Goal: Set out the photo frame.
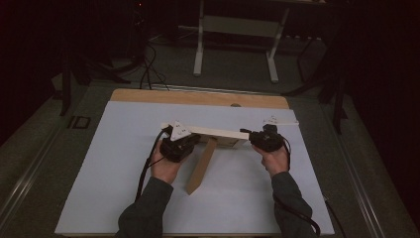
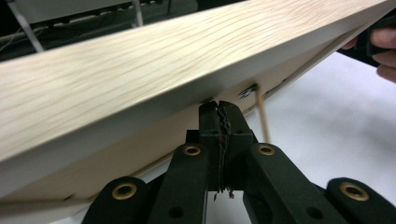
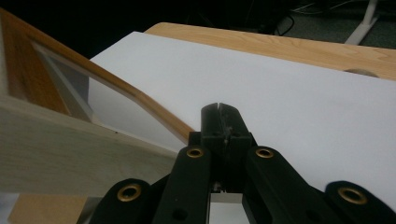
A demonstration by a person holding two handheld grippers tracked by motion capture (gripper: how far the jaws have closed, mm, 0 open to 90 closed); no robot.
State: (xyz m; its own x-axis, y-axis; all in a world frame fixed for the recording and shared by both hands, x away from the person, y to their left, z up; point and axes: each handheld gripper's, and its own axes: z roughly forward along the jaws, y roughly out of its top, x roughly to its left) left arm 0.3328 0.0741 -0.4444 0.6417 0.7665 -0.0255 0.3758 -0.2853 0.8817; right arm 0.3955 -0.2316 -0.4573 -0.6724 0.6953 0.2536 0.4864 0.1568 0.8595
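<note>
Pale wooden board (image 1: 218, 132), raised over white-covered table (image 1: 114, 163), between left gripper (image 1: 190, 140) and right gripper (image 1: 252, 137); both pairs of jaws closed, empty.

The room is looking dim in the high view, and the background is sinking into near black at both sides. The white sheet (image 1: 124, 163) on the surface is catching most of the light and is appearing grey-blue. In the left gripper view the pale wooden board (image 2: 140, 84) is smearing with motion blur, while the black fingers (image 2: 208, 126) are staying sharp. The right gripper view is looking dark along its top edge.
</note>
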